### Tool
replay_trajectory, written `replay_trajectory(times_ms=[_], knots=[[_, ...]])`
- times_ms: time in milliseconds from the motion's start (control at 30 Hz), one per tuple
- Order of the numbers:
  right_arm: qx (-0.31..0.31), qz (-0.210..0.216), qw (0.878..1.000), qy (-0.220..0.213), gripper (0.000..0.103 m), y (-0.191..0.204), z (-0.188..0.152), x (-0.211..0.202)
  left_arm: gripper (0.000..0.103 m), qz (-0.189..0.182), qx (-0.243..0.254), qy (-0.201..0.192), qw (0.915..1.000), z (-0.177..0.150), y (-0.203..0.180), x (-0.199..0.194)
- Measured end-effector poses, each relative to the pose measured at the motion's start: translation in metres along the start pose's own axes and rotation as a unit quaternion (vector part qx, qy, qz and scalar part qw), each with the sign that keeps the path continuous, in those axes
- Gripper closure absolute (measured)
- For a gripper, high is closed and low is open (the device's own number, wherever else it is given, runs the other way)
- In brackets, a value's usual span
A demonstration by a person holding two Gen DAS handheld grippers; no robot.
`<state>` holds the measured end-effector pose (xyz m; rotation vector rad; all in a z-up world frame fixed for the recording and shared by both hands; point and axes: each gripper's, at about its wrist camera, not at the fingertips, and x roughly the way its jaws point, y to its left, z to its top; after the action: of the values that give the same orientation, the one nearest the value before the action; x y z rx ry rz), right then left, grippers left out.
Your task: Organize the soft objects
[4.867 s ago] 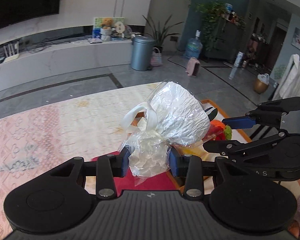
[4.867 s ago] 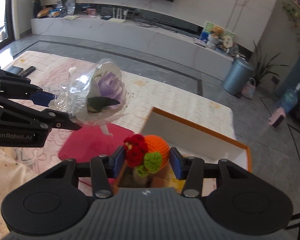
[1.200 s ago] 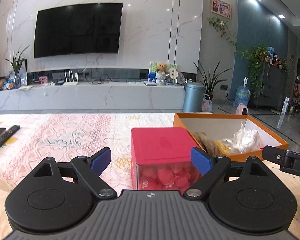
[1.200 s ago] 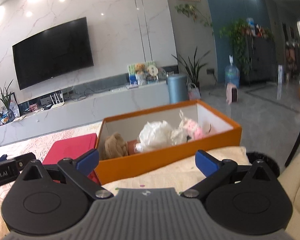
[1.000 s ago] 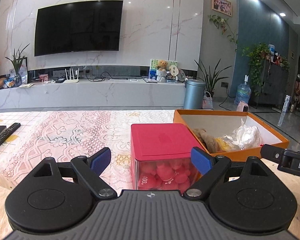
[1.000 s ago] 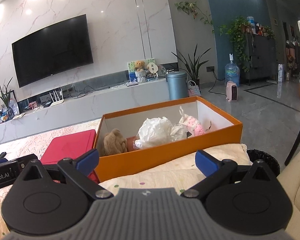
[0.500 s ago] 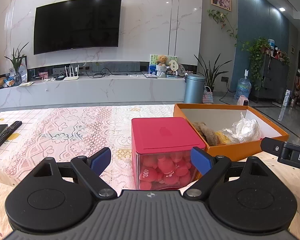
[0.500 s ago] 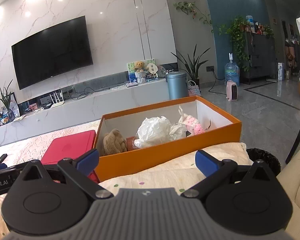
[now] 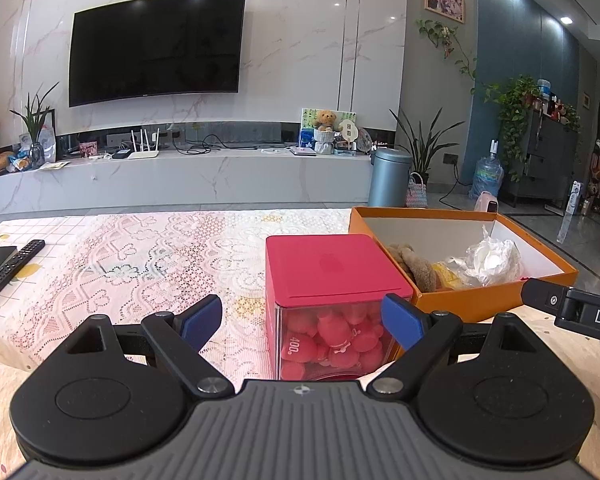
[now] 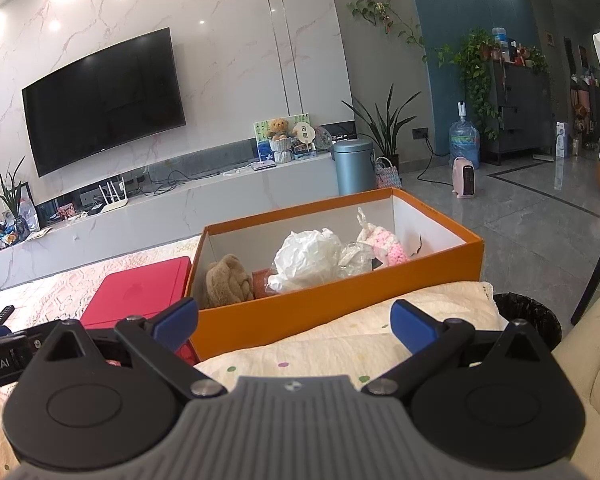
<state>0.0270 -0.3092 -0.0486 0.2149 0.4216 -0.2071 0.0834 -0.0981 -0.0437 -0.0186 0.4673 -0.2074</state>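
Observation:
An orange box [image 10: 340,304] [image 9: 460,304] stands on the table holding soft things: a brown plush [image 10: 228,280] [image 9: 414,266], a flower in a crinkled clear wrap [image 10: 308,260] [image 9: 488,260], a pink knitted toy [image 10: 384,252] and something orange [image 10: 262,282]. My left gripper [image 9: 302,318] is open and holds nothing, low in front of a red-lidded clear box [image 9: 328,280] of pink items. My right gripper [image 10: 294,322] is open too, held back from the orange box's near wall.
The red-lidded box [image 10: 140,296] sits left of the orange box. A remote [image 9: 10,270] lies at the table's left edge on the lace cloth [image 9: 140,264]. A black bin [image 10: 528,320] stands past the table's right end. A cream cloth [image 10: 340,348] covers the near edge.
About five seconds ago each gripper was shut on a soft thing, the wrapped flower and the knitted orange toy; both are open and empty now. In the last second the views have hardly shifted.

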Motion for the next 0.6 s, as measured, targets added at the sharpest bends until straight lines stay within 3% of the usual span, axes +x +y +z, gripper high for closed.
replay_trajectory(times_ms=[600], knots=[[0.008, 0.003, 1.000, 0.001, 0.003, -0.0015, -0.0004, 0.0020, 0.000, 0.000, 0.001, 0.000, 1.0000, 0.0017, -0.0002, -0.0003]])
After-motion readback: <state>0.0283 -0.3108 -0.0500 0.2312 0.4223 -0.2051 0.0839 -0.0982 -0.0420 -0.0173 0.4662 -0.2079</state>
